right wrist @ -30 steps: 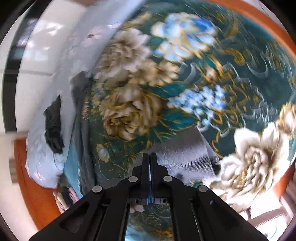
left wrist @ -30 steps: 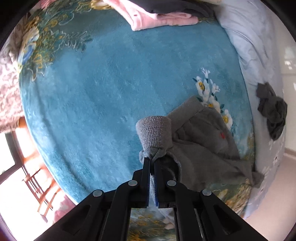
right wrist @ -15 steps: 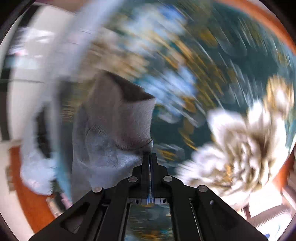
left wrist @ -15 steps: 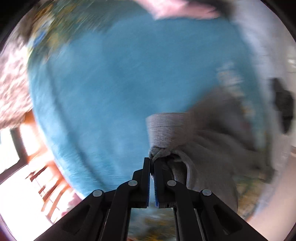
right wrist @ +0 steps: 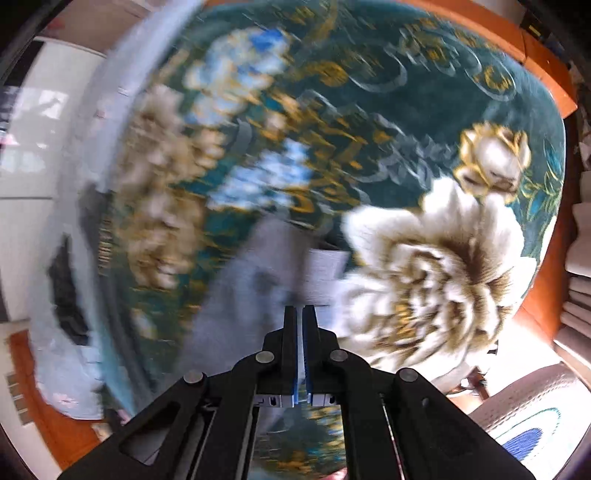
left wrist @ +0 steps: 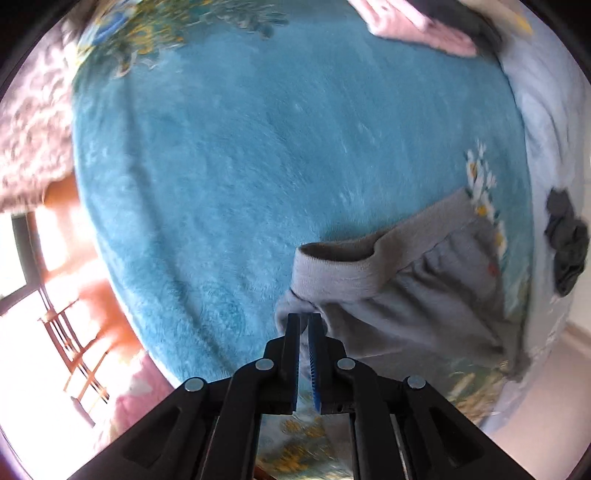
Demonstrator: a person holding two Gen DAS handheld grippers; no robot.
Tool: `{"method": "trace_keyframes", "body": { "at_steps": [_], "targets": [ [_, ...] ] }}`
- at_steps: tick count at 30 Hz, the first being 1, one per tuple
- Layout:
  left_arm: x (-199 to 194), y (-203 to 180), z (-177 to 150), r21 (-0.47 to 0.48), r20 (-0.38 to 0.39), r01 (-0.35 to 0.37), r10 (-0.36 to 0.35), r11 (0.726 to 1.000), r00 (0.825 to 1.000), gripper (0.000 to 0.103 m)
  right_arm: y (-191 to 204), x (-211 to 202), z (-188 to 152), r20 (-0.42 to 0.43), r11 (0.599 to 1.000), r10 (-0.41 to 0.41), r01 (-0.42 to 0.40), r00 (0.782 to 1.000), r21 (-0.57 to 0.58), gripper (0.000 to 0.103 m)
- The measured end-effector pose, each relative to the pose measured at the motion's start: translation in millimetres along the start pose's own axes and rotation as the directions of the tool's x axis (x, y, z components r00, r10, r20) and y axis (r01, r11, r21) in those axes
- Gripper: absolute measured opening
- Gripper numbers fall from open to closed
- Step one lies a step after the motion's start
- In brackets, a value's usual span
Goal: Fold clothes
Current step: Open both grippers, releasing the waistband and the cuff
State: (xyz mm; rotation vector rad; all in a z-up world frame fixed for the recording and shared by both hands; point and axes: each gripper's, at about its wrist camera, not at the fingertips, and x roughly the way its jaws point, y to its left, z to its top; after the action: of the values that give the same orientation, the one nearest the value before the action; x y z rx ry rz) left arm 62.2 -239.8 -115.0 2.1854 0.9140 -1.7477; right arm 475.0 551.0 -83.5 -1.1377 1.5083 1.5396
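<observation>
A grey sweatshirt-like garment lies on the teal blanket, its ribbed cuff just ahead of my left gripper, which is shut on the grey cloth below the cuff. In the right wrist view the picture is blurred; my right gripper is shut on another part of the grey garment, which hangs over the dark green flowered blanket.
A folded pink garment and a dark one lie at the far edge. A dark crumpled cloth sits on the pale blue sheet at right. A wooden bed frame borders the blanket. A window and chair stand at left.
Both grippers have swung with the grey garment still held. The cuff has spread wider and lies flatter in the left view; the garment has dropped lower in the right view.
</observation>
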Motion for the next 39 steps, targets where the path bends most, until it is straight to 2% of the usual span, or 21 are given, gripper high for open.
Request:
{"method": "trace_keyframes", "body": {
  "at_steps": [1,3,5,7,9,11,13,15,18,19,21,23,24,25,27,29,30,32,35,39],
  "targets": [
    [-7,3,3,-0.023,-0.002,0.018,-0.018,1.000,1.000,0.010,11,-8,-5,0.010,1.000,0.023,-0.022,1.000,-0.009,0.008],
    [-23,5,13,-0.056,0.005,0.060,-0.060,0.997,0.998,0.011,32,-24,-15,0.029,0.997,0.067,-0.067,0.997,-0.027,0.020],
    [-33,-2,23,-0.030,0.026,0.108,-0.107,0.994,0.994,0.014,59,-32,-30,0.033,0.993,0.106,-0.104,0.994,-0.047,0.023],
    [-46,-22,30,0.045,0.046,0.145,-0.147,0.988,0.988,0.025,87,-40,-43,0.032,0.988,0.142,-0.139,0.989,-0.067,0.025],
    [-50,-47,33,0.145,0.054,0.152,-0.161,0.978,0.985,0.036,123,-48,-53,0.039,0.981,0.163,-0.157,0.986,-0.113,0.038],
    [-55,-73,26,0.249,0.065,0.145,-0.166,0.958,0.984,0.043,164,-55,-59,0.039,0.965,0.193,-0.183,0.980,-0.189,0.042],
    [-59,-95,14,0.334,0.083,0.133,-0.169,0.933,0.982,0.050,205,-61,-64,0.028,0.931,0.252,-0.235,0.967,-0.279,0.046],
    [-62,-115,-2,0.392,0.089,0.123,-0.171,0.912,0.981,0.052,239,-71,-66,0.026,0.887,0.306,-0.275,0.952,-0.372,0.063],
    [-62,-135,-26,0.432,0.085,0.104,-0.155,0.896,0.984,0.053,286,-84,-62,0.011,0.790,0.400,-0.339,0.916,-0.510,0.070],
    [-65,-139,-34,0.440,0.088,0.091,-0.144,0.893,0.986,0.054,297,-86,-57,0.002,0.763,0.427,-0.358,0.904,-0.538,0.072],
    [-68,-149,-53,0.453,0.100,0.062,-0.120,0.889,0.988,0.054,316,-79,-39,-0.026,0.722,0.475,-0.406,0.880,-0.560,0.087],
    [-72,-153,-70,0.451,0.123,0.021,-0.085,0.892,0.989,0.055,324,-59,-19,-0.068,0.699,0.511,-0.461,0.857,-0.546,0.097],
    [-73,-155,-78,0.444,0.134,0.004,-0.071,0.896,0.988,0.055,325,-39,-6,-0.105,0.702,0.514,-0.487,0.852,-0.520,0.103],
    [-75,-155,-86,0.428,0.146,-0.010,-0.058,0.904,0.988,0.056,325,-17,8,-0.141,0.711,0.508,-0.506,0.850,-0.487,0.103],
    [-81,-150,-98,0.391,0.153,-0.027,-0.036,0.920,0.988,0.056,320,44,34,-0.206,0.778,0.448,-0.493,0.870,-0.391,0.103],
    [-87,-146,-107,0.356,0.168,-0.050,-0.012,0.933,0.986,0.056,316,90,48,-0.244,0.819,0.400,-0.464,0.883,-0.338,0.103],
    [-92,-144,-111,0.340,0.182,-0.065,0.002,0.938,0.983,0.056,316,108,53,-0.265,0.826,0.391,-0.463,0.881,-0.320,0.103],
    [-101,-142,-115,0.298,0.223,-0.095,0.028,0.950,0.974,0.057,322,143,64,-0.302,0.827,0.397,-0.480,0.867,-0.293,0.103],
    [-108,-142,-118,0.251,0.244,-0.119,0.056,0.961,0.968,0.057,338,178,83,-0.291,0.819,0.408,-0.487,0.866,-0.302,0.103],
    [-112,-150,-122,0.225,0.257,-0.159,0.099,0.961,0.961,0.057,360,218,112,-0.327,0.814,0.415,-0.507,0.849,-0.283,0.103]
  ]
}}
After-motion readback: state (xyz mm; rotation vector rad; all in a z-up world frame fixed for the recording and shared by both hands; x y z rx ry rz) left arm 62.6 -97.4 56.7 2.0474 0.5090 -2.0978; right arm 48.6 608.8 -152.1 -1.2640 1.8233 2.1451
